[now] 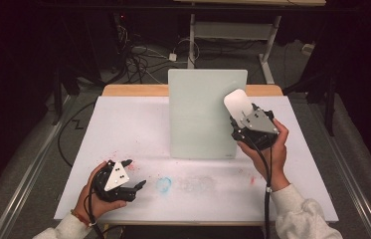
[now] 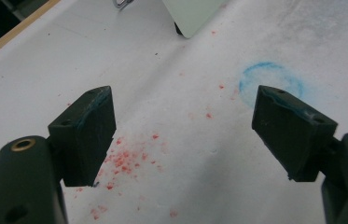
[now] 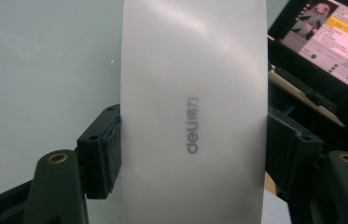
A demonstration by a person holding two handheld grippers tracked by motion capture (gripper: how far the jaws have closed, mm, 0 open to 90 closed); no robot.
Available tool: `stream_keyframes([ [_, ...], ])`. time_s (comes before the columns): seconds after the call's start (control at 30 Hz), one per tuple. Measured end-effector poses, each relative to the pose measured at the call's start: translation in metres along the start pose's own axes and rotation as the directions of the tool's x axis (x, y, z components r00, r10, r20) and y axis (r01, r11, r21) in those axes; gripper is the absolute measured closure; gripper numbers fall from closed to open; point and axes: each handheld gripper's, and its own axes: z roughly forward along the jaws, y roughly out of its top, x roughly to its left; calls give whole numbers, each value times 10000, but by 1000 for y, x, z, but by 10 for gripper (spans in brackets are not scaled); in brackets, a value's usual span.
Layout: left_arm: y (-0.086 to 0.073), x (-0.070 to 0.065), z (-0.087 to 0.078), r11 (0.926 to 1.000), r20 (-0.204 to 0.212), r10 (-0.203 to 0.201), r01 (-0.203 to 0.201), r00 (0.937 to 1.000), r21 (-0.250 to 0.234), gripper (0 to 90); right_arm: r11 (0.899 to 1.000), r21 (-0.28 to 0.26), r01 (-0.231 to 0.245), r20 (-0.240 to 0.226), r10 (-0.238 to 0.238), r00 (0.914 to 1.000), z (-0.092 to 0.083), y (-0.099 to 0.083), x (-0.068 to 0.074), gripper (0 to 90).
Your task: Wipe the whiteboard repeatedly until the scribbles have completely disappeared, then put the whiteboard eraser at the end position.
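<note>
Right gripper (image 1: 245,121) clamps the white eraser (image 1: 237,103) by its sides, poised over the whiteboard's (image 1: 200,114) right edge; left gripper (image 1: 132,175) rests spread apart, empty, near the blue smudge (image 1: 163,184); that smooth casing could slip if pressed hard.

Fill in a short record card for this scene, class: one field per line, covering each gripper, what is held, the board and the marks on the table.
right gripper: shut on the white eraser
white eraser: clamped by its long sides, "deli" printed on it, held at the board's right edge
left gripper: open, low over the table
board: pale green, clean
table cover: white, with red specks and a smudged blue ring
</note>
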Motion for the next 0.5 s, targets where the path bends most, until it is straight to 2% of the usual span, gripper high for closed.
stream_keyframes([
  [0.07, 0, 0, -1, 10000, -15, 10, -10, 10000, -44, 208, 9998, -167, -146, -485, 137, 9987, -5, 0, 1, 310],
  [0.23, 0, 1, -1, 10000, -26, -23, 23, 10000, -28, 208, 9996, -281, 9, -1483, -51, 9889, -15, 0, 8, 309],
  [0.37, 0, 0, -1, 10000, -25, 33, -33, 10000, -10, 208, 9992, -236, 336, -2341, -382, 9715, -21, 0, 18, 309],
  [0.43, 1, 0, -1, 10000, -42, 61, -62, 10000, -27, 208, 9991, -160, 396, -2747, -425, 9606, -23, -2, 23, 309],
  [0.5, 2, 0, -2, 9999, -59, 127, -127, 9999, -49, 207, 9979, -48, 647, -3145, -630, 9472, -25, -4, 29, 309],
])
